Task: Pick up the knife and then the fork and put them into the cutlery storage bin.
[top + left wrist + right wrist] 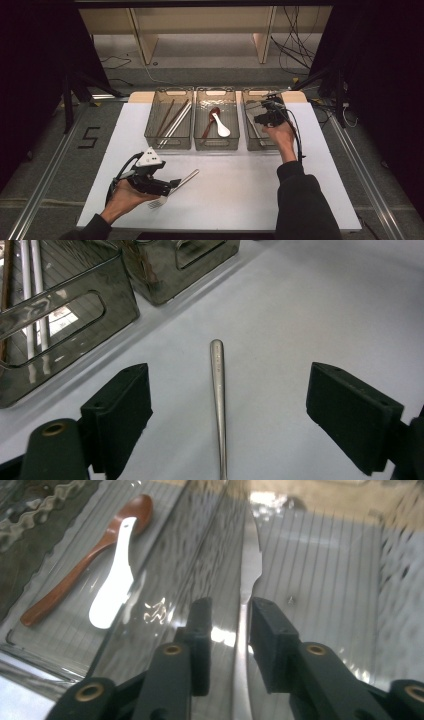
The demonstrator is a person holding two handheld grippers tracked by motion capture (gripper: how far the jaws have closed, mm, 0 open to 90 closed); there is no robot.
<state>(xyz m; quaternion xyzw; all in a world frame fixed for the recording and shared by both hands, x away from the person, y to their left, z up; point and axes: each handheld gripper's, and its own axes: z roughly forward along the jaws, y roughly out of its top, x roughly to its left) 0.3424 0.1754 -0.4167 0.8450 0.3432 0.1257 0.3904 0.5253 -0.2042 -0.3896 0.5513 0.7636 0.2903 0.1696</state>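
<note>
My left tool (167, 187) lies low over the white bench (240, 200) near its front edge, my hand under it, its jaws set wide apart. Between them, touching neither, lies a steel fork handle (218, 390) flat on the bench; there is a faint stamp near its tip that I cannot read. From above, the fork (175, 189) runs slantwise, tines toward me.

Farther out, my right arm reaches forward in a dark sleeve, and my right tool (267, 116) points down into the right-hand bin (250, 95). Its jaws stand a little apart on either side of a table knife (248, 575) that lies along the ribbed bin floor; I can see gaps beside the blade, so the pads are not pressing on it.

The middle bin (216, 93) holds a brown wooden spoon (85, 555) and a white spoon (114, 585). The left bin (170, 93) holds chopsticks (172, 119).

On the grey floor left of the bench a taped "5" (89, 137) is legible. Beyond the bench are wooden shelves and loose cables.
</note>
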